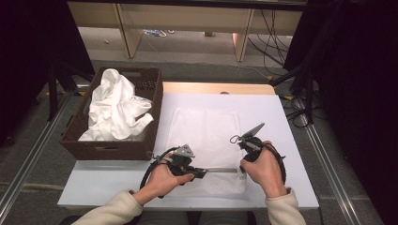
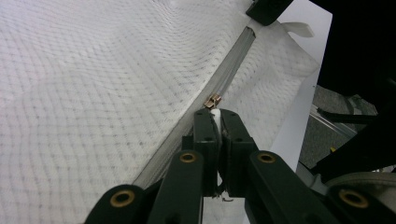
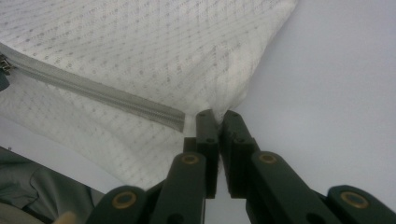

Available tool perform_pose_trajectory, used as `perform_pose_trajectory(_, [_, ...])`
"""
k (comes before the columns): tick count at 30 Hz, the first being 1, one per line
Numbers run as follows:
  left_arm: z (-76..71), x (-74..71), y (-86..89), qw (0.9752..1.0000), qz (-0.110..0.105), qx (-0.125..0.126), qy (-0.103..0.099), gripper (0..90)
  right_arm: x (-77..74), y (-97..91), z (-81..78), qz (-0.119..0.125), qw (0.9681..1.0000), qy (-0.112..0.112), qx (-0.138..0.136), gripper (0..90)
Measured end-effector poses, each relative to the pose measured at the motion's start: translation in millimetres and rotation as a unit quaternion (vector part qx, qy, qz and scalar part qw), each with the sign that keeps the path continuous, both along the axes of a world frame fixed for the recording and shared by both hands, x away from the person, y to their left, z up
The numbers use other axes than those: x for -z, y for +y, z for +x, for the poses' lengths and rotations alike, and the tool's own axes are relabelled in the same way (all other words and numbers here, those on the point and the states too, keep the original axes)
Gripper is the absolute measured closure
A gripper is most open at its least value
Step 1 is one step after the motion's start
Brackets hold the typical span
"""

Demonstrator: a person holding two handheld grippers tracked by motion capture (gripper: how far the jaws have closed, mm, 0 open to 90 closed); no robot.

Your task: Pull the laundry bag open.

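A white mesh zip bag (image 1: 206, 131) lies flat in the middle of the white table (image 1: 281, 140), with its grey zipper (image 1: 223, 170) running along the near side. My left gripper (image 1: 202, 172) is shut on the white pull tab (image 2: 215, 115) just behind the metal slider (image 2: 212, 100). At the zipper's right end my right gripper (image 1: 242, 165) is shut on the bag's edge (image 3: 224, 100). In the right gripper view the closed zipper (image 3: 102, 93) stops just left of those jaws.
A dark wicker basket (image 1: 112, 151) sits at the table's left side, holding crumpled white cloth (image 1: 117, 108). Bare white tabletop lies to the right of the bag. Beyond the table are wooden furniture legs (image 1: 241, 37) and cables on the floor.
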State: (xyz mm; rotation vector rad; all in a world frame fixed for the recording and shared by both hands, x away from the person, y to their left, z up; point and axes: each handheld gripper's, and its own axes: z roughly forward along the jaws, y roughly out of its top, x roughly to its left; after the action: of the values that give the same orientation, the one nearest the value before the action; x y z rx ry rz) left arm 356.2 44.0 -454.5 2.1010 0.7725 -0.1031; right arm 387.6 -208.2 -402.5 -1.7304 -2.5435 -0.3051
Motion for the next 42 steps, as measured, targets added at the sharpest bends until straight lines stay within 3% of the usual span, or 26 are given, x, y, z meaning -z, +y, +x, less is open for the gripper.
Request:
perform_pose_trajectory(1, [3.7, 0.6, 3.1, 0.9996, 0.000, 0.018, -0.022, 86.0, 0.0, -0.2, 0.1, -0.001, 1.0000, 0.002, 0.002, 87.2])
perform_pose_trajectory(2, [3.7, 0.6, 3.1, 0.9996, 0.000, 0.018, -0.022, 86.0, 0.0, -0.2, 0.1, -0.001, 1.0000, 0.002, 0.002, 87.2])
perform_pose_trajectory(3, [1.1, 0.0, 3.8, 1.0000, 0.000, 0.006, -0.003, 86.0, 0.1, -0.3, 0.2, 0.002, 1.0000, 0.002, 0.001, 87.2])
perform_pose_trajectory(4, [0.1, -0.4, 4.7, 1.0000, 0.000, 0.003, -0.001, 86.0, 0.0, -0.2, 0.1, 0.000, 1.0000, 0.002, 0.002, 87.2])
perform_pose_trajectory(5, [1.0, -0.4, 5.9, 0.9999, 0.003, 0.006, -0.009, 86.0, 0.2, -0.2, 0.3, 0.002, 1.0000, 0.001, 0.000, 87.2])
perform_pose_trajectory(7, [-0.4, -0.6, 6.4, 1.0000, 0.002, -0.002, -0.001, 86.0, 0.2, -0.3, 0.3, 0.000, 1.0000, 0.001, 0.000, 87.2])
perform_pose_trajectory(9, [3.9, 1.0, 8.4, 0.9996, -0.001, 0.016, -0.024, 86.0, -0.3, -1.0, 0.3, 0.000, 1.0000, 0.001, 0.001, 87.2])
perform_pose_trajectory(14, [2.9, 1.3, 10.4, 0.9997, 0.000, 0.010, -0.021, 86.0, -1.1, -1.2, 0.2, -0.017, 0.9999, 0.000, 0.001, 87.2])
perform_pose_trajectory(15, [1.8, 0.9, 11.3, 0.9999, -0.003, 0.004, -0.014, 86.0, -1.7, 1.1, -1.4, -0.021, 0.9996, -0.002, 0.018, 87.2])
perform_pose_trajectory(18, [2.5, 0.1, 13.7, 0.9998, 0.001, 0.008, -0.019, 86.0, -1.4, -0.3, -0.7, -0.024, 0.9996, -0.003, 0.014, 87.2])
perform_pose_trajectory(20, [2.4, -0.8, 15.6, 0.9998, 0.002, 0.002, -0.018, 86.0, -2.2, -0.5, -1.5, -0.020, 0.9996, -0.002, 0.022, 87.2])
perform_pose_trajectory(22, [1.9, -1.5, 17.0, 0.9999, -0.004, 0.002, -0.015, 86.0, -2.0, -2.6, -0.5, -0.018, 0.9998, -0.004, 0.009, 87.2])
perform_pose_trajectory(24, [1.2, -1.9, 18.2, 0.9999, -0.002, 0.002, -0.016, 86.0, -2.1, -0.7, -1.5, -0.017, 0.9996, -0.006, 0.019, 87.2])
perform_pose_trajectory(28, [0.4, -1.5, 18.9, 0.9999, -0.005, 0.003, -0.013, 86.0, -1.8, -1.4, -0.4, -0.016, 0.9998, -0.003, 0.007, 87.2])
perform_pose_trajectory(33, [-0.3, -2.1, 21.5, 0.9998, 0.000, 0.006, -0.019, 86.1, -1.9, -0.4, -1.6, -0.021, 0.9994, -0.005, 0.026, 87.2])
perform_pose_trajectory(34, [-0.5, -2.0, 21.9, 0.9998, -0.001, 0.008, -0.020, 86.0, 1.0, -6.7, 1.2, 0.003, 0.9999, -0.013, -0.007, 87.2])
perform_pose_trajectory(36, [-0.9, -1.6, 22.8, 0.9998, -0.002, 0.008, -0.019, 86.0, 0.4, -6.1, 1.2, 0.002, 1.0000, -0.008, -0.005, 87.2])
perform_pose_trajectory(37, [-1.2, -1.1, 23.2, 0.9998, -0.004, 0.009, -0.017, 86.0, 0.0, -3.7, 0.2, -0.017, 0.9997, -0.015, 0.005, 87.2])
perform_pose_trajectory(38, [-1.9, -1.3, 23.5, 0.9999, -0.002, 0.005, -0.016, 86.0, -0.3, -2.9, 0.0, -0.019, 0.9997, -0.012, 0.006, 87.2])
perform_pose_trajectory(41, [-2.1, -1.6, 25.4, 0.9999, -0.001, 0.003, -0.017, 86.0, -0.6, -1.9, -0.7, -0.022, 0.9996, -0.007, 0.017, 87.2])
perform_pose_trajectory(42, [-2.2, -1.6, 26.0, 0.9998, -0.001, 0.003, -0.018, 86.1, -1.0, -4.0, -0.1, -0.008, 0.9999, -0.001, 0.010, 87.3])
